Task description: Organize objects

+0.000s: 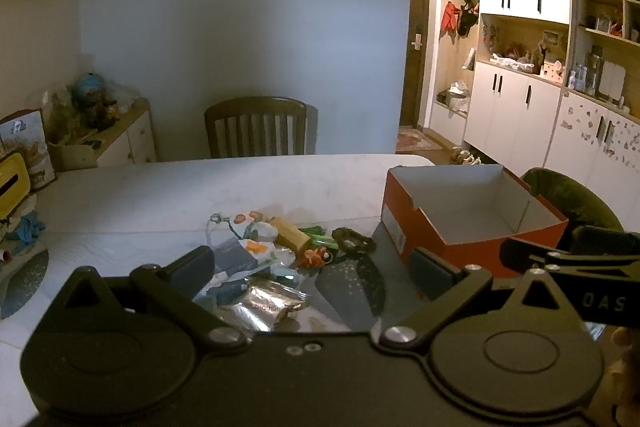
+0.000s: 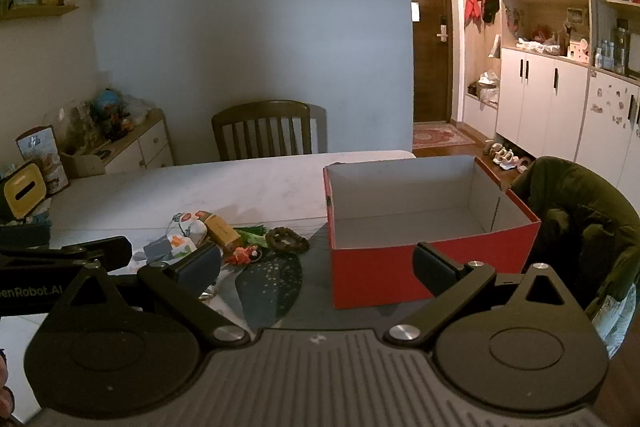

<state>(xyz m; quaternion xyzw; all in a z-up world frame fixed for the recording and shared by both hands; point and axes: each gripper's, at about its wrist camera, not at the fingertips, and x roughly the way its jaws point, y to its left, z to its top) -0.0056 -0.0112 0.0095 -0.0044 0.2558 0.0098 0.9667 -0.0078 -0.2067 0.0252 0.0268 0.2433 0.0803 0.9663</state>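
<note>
Nothing appears to have been sorted yet: on the left of the white table point(image 1: 132, 195), a loose heap of small objects point(image 1: 264, 259) is seen, among them a silver foil packet point(image 1: 268, 305), a tan box point(image 1: 290, 235), an orange trinket point(image 1: 314, 255) and a dark beaded bracelet point(image 1: 354, 239). The left gripper point(image 1: 316, 267) is held above this heap with jaws fully spread and nothing gripped. Further right, the right gripper point(image 2: 320, 263) is likewise wide open and empty, and the red box point(image 2: 432, 227) stands empty, so every item is judged still to be moved.
</note>
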